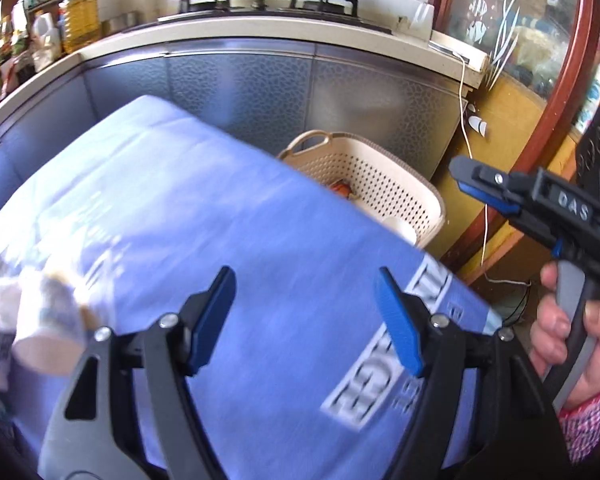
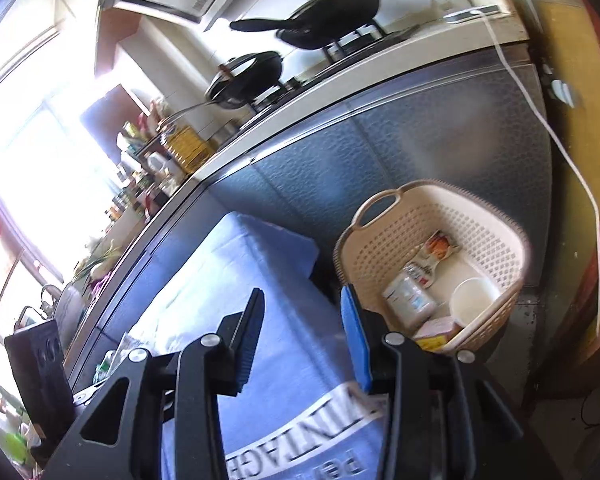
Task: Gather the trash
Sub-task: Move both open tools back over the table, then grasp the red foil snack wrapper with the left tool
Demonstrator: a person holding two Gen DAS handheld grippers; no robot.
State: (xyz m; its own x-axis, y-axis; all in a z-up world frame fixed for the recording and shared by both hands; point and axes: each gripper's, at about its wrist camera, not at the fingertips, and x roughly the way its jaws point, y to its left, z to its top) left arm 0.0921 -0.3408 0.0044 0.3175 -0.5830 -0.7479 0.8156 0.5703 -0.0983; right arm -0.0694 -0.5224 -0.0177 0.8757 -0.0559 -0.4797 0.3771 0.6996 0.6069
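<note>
Both tongs are standing apart and empty: we are holding the left tongs (image 1: pixel 306 320) wide over the blue cloth (image 1: pixel 188 208) on the surface, and the right tongs (image 2: pixel 304 340) at a narrower gap, with nothing between the pads. Just beyond the right tongs, past the cloth's edge, the cream basket (image 2: pixel 496 216) is sitting low against the cabinet front, evidently so that trash can be dropped in from the surface. Already in it we are seeing a white cup (image 2: pixel 474 300), a small carton (image 2: pixel 408 300) and a torn wrapper (image 2: pixel 436 252). To the left of the left tongs, blurred crumpled trash (image 1: pixel 40 320) is lying on the cloth; we are judging it the next pickup, which would explain the wide gap. A hand (image 1: pixel 568 320) is gripping the right tool's handle.
</note>
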